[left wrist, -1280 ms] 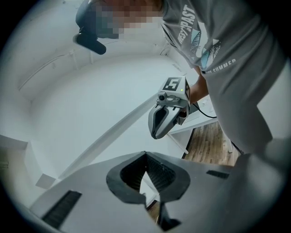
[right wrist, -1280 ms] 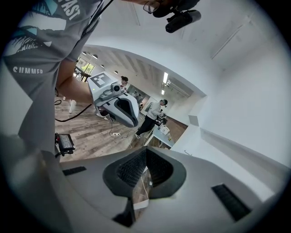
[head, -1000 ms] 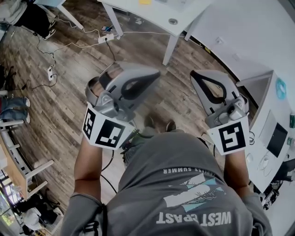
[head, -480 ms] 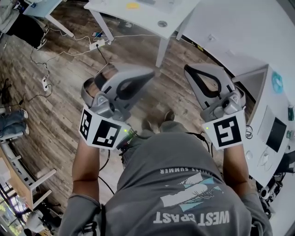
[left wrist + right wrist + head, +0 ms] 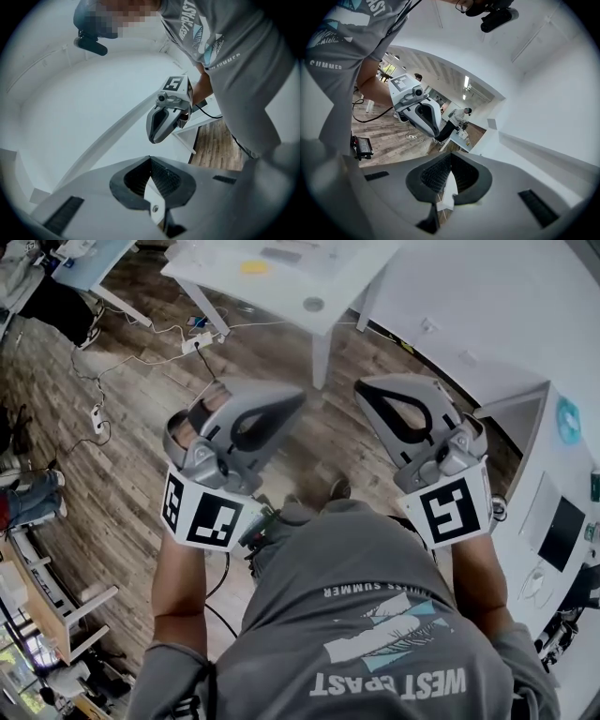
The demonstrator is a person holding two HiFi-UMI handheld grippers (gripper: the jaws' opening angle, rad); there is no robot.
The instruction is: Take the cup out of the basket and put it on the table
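Nothing held yet
Closed, empty: left hand-held gripper (image 5: 292,401), right hand-held gripper (image 5: 367,392); a careless swing could knock the surface (image 5: 281,282) at frame top.

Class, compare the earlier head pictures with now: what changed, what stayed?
The white table has slid lower into the head view, so the person seems to have stepped toward it. Nothing was taken or let go. The left gripper and right gripper stay shut and empty, side by side.
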